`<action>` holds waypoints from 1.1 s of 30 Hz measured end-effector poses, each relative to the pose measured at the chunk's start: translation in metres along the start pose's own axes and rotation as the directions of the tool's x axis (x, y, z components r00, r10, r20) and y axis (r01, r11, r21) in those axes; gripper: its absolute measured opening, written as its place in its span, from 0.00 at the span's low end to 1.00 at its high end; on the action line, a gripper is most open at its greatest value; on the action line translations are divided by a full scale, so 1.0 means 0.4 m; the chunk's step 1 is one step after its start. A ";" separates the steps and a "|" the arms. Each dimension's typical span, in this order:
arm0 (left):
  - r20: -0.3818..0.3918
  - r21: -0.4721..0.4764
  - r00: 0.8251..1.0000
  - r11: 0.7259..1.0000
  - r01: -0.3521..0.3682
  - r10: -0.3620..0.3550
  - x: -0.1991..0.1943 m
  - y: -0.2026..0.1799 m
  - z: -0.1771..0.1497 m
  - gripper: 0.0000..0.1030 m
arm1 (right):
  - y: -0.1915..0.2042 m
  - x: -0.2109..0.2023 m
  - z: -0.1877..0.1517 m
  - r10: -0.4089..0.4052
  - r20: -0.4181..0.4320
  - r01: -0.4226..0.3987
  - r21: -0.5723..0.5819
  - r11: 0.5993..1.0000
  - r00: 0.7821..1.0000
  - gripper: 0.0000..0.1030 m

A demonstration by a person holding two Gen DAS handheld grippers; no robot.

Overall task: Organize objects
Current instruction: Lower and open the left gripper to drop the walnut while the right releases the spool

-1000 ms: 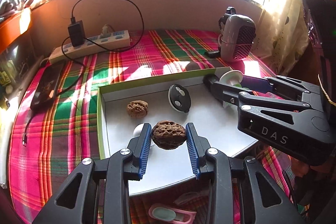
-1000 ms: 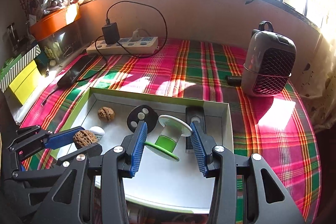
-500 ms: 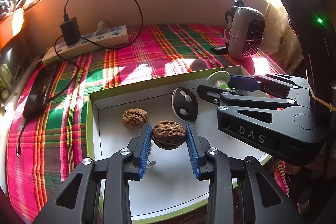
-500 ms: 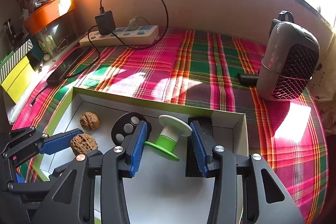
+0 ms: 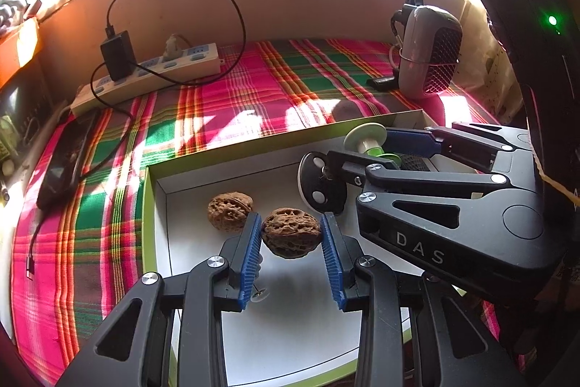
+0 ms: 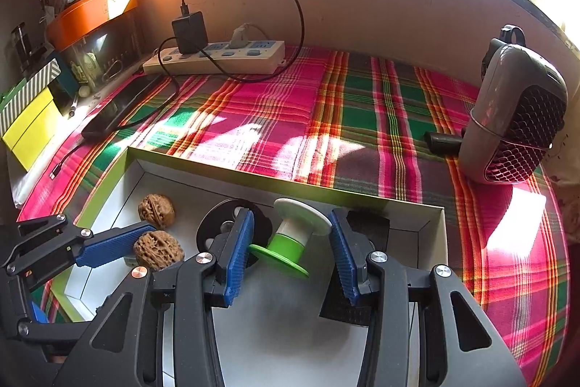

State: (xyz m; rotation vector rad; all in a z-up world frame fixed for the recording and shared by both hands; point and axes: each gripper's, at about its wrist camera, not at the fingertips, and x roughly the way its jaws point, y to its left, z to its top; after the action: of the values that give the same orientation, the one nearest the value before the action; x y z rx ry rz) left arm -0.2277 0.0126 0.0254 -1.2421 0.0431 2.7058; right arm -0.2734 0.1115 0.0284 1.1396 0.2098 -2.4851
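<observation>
Both claws nearer plaid cloth (image 6: pixel 362 104)

From my left wrist view, the right hand-held gripper (image 5: pixel 366 151) covers the right half of the white tray (image 5: pixel 159 205), so I cannot see the tray's far right corner. It also hides part of the black disc (image 5: pixel 315 185) and most of the green spool (image 5: pixel 368 142). A small pale thing (image 5: pixel 259 292) under my left hand-held gripper (image 5: pixel 291 236) is too hidden to name. In the right wrist view, a dark mat (image 6: pixel 369 227) is largely behind the blue pad, and the window panes are blown out white.
</observation>
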 end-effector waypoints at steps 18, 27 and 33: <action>0.000 0.014 1.000 1.000 -0.013 0.013 0.010 -0.003 -0.002 0.30 | 0.004 0.022 0.006 -0.020 -0.038 0.020 -0.006 1.000 0.999 0.43; -0.014 0.011 1.000 1.000 -0.020 0.020 0.018 0.000 -0.005 0.30 | 0.006 0.026 0.007 -0.035 -0.048 0.034 -0.013 0.999 0.998 0.43; -0.025 0.010 0.999 1.000 -0.026 0.026 0.028 0.003 -0.007 0.30 | 0.005 0.025 0.007 -0.034 -0.047 0.033 -0.012 0.999 0.998 0.43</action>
State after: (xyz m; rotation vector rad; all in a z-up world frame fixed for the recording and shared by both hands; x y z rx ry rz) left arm -0.2329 0.0125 0.0150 -1.2819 0.0759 2.7087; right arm -0.2803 0.1061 0.0228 1.2006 0.2576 -2.4846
